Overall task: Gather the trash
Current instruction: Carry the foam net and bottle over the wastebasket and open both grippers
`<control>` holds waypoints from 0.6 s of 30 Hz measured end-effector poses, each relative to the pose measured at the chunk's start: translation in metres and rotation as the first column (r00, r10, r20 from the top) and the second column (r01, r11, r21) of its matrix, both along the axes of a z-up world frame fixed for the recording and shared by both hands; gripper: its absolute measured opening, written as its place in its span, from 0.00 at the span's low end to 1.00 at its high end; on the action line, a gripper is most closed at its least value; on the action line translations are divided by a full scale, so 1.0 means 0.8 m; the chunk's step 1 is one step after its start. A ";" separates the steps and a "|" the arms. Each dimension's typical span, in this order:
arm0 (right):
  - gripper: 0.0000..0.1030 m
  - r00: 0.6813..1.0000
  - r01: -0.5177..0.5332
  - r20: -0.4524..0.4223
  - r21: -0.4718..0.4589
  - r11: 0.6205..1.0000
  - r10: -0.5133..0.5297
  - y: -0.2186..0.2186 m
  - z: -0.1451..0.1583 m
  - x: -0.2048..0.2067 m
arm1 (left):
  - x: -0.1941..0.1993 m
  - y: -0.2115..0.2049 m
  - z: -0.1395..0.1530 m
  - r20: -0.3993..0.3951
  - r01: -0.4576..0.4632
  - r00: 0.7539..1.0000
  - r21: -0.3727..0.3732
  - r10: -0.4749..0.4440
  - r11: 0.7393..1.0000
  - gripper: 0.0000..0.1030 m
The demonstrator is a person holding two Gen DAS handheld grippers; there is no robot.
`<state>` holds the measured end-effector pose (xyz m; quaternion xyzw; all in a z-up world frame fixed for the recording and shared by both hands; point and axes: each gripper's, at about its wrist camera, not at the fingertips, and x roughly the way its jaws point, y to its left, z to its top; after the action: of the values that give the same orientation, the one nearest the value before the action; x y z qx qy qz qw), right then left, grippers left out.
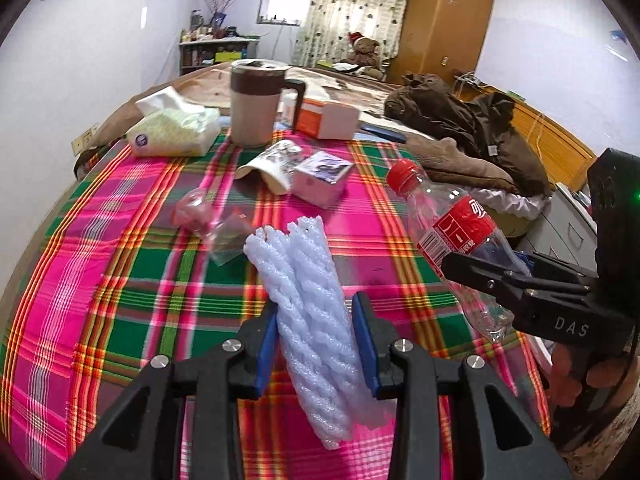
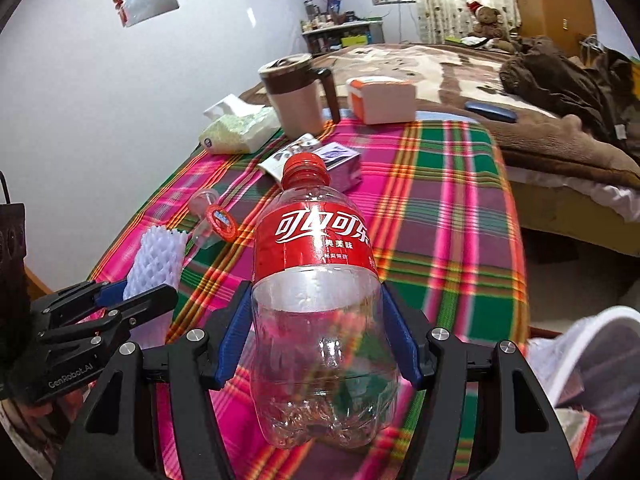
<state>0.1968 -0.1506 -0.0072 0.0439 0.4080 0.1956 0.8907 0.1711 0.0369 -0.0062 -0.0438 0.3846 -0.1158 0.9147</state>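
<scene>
My left gripper (image 1: 316, 344) is shut on a white foam fruit net (image 1: 304, 296), which sticks up and forward between the blue pads above the plaid tablecloth (image 1: 120, 280). My right gripper (image 2: 320, 336) is shut on an empty clear cola bottle (image 2: 320, 280) with a red label and red cap; the blue pads press its sides. That bottle (image 1: 452, 232) and the right gripper (image 1: 480, 276) show at the right of the left wrist view. The left gripper (image 2: 116, 300) with the foam net (image 2: 158, 260) shows at the left of the right wrist view.
On the cloth lie a crumpled clear wrapper (image 1: 200, 216), a small purple box (image 1: 320, 180), a paper cup on its side (image 1: 272, 164), a tissue pack (image 1: 172, 128), a lidded mug (image 1: 256, 100) and an orange-white box (image 1: 328, 118). A white bin-like rim (image 2: 592, 352) shows lower right. A bed with brown clothes (image 1: 460, 120) lies behind.
</scene>
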 end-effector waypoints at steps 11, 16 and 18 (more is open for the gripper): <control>0.62 0.987 0.136 0.082 0.000 0.991 -0.136 -0.066 0.023 -0.047 | -0.013 -0.066 0.021 0.039 0.113 0.993 0.018 -0.114 0.993 0.36; 0.62 0.973 0.208 0.099 0.007 0.978 -0.208 -0.101 0.029 -0.063 | -0.018 -0.100 0.031 0.060 0.171 0.983 0.026 -0.172 0.985 0.36; 0.62 0.966 0.237 0.109 -0.003 0.972 -0.235 -0.110 0.030 -0.069 | -0.020 -0.115 0.034 0.068 0.194 0.978 0.026 -0.195 0.981 0.36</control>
<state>0.1418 -0.2386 0.0170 0.0745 0.3525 0.0871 0.9288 0.1551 -0.0547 0.0210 0.0068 0.3559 -0.2026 0.9123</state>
